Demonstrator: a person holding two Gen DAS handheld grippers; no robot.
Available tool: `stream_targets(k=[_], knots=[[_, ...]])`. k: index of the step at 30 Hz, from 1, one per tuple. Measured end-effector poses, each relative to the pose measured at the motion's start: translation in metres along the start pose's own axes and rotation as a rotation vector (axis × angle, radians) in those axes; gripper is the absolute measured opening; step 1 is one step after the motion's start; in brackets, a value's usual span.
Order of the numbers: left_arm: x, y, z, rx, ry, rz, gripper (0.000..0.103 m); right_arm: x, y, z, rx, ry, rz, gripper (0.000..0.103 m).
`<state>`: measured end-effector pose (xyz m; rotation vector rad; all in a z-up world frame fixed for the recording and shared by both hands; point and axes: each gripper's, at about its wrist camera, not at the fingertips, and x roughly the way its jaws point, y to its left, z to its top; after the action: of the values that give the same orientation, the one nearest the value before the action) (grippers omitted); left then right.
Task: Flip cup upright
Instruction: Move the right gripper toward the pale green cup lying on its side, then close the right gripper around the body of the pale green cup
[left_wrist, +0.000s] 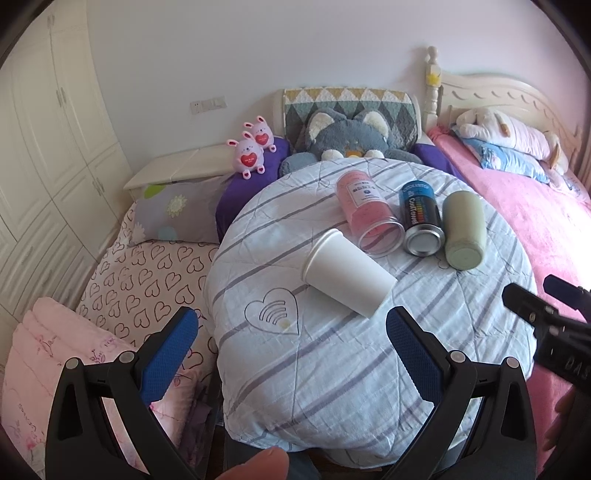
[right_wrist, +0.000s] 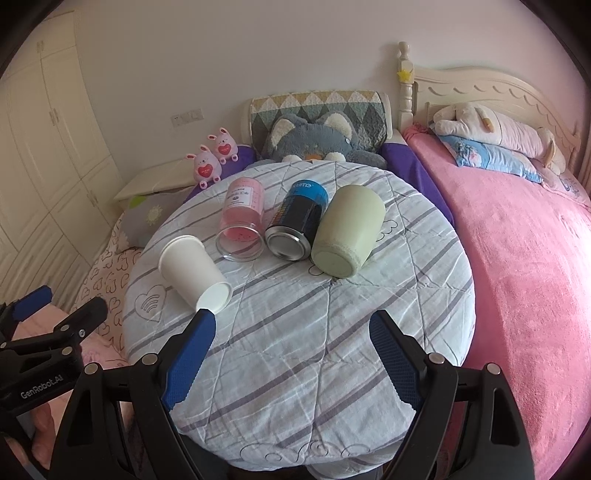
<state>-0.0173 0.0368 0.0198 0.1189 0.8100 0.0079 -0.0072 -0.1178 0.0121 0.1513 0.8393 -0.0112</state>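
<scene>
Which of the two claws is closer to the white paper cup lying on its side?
Left. The left gripper faces the white paper cup just ahead; the right gripper sits off to the cup's right, facing the green cup.

A round table (right_wrist: 295, 387) carries four things, all lying on their sides. The paper cup (right_wrist: 192, 273) lies nearest the left edge, apart from the rest. Behind and right of it, three lie side by side toward the far edge: the clear jar (right_wrist: 242, 221) on the left, the can (right_wrist: 297, 221) touching it in the middle, the mug (right_wrist: 349, 232) on the right. Both grippers hang over the near edge, left gripper (left_wrist: 291, 332) left of right gripper (right_wrist: 291, 332).
</scene>
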Motion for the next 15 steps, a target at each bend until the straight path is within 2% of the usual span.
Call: stream_targets(k=[15], knots=[[0.078, -0.002, 0.048, -0.004, 0.024, 0.011, 0.103, 0.113, -0.053, 0.071, 0.144, 0.134, -0.050, 0.086]])
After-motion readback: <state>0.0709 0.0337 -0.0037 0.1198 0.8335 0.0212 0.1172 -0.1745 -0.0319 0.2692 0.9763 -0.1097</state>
